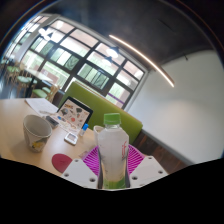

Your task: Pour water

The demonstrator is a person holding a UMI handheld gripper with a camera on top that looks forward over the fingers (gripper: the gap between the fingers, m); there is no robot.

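At the bottom centre of the frame the gripper (113,168) clamps a clear bottle (113,150) upright between its fingers, apparently carrying it level toward the mug (37,131) at the left so nothing spills early.

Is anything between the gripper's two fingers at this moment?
Yes. In the gripper view, a clear plastic bottle with a white cap stands between the gripper fingers, both pink pads pressed against its sides. The mug sits beyond.
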